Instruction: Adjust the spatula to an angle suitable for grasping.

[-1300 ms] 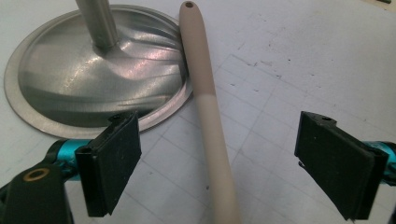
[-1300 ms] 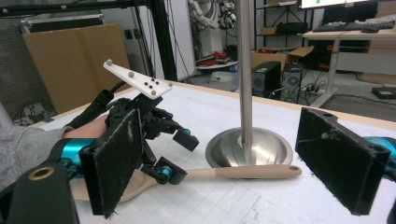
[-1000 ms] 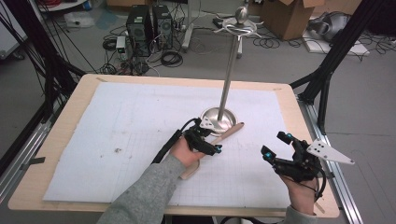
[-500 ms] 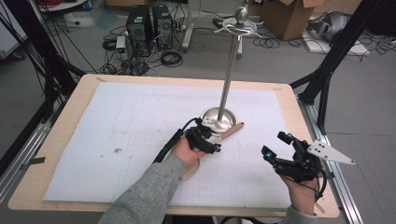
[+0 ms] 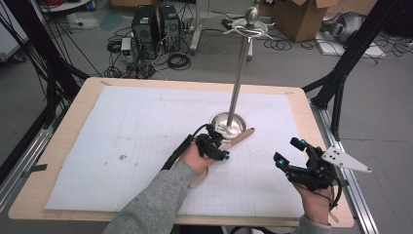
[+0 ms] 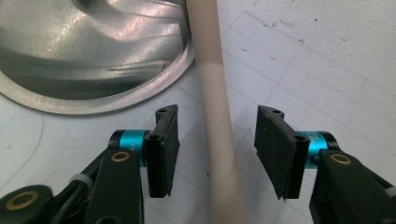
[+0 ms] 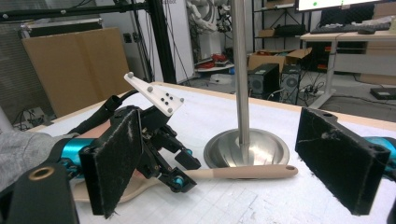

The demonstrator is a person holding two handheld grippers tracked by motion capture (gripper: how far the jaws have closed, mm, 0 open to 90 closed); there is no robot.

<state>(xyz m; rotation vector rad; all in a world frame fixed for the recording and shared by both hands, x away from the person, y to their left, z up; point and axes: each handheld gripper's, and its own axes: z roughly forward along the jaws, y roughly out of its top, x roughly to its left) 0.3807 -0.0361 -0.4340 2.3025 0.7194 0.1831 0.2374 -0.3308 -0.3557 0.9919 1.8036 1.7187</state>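
A beige wooden spoon [image 5: 233, 143] lies flat on the white mat, its handle end next to the round base [image 5: 228, 126] of a tall steel stand. My left gripper [image 5: 221, 149] is low over the handle, open, one jaw on each side. In the left gripper view the spoon handle [image 6: 219, 140] runs between the jaws without touching either pad, and the stand's base [image 6: 93, 51] fills the upper left. My right gripper [image 5: 288, 155] hovers open near the table's front right corner with nothing between its jaws. In the right gripper view the spoon [image 7: 243, 172] lies before the base [image 7: 247, 148].
The steel stand's pole [image 5: 239, 80] rises from the base to a hooked top [image 5: 251, 24]. A white gridded mat [image 5: 146, 126] covers most of the wooden table [image 5: 63, 146]. Computers, cables and boxes sit on the floor beyond the far edge.
Both hands have held nearly still. The left gripper stays over the spoon handle and the right gripper stays at the front right.
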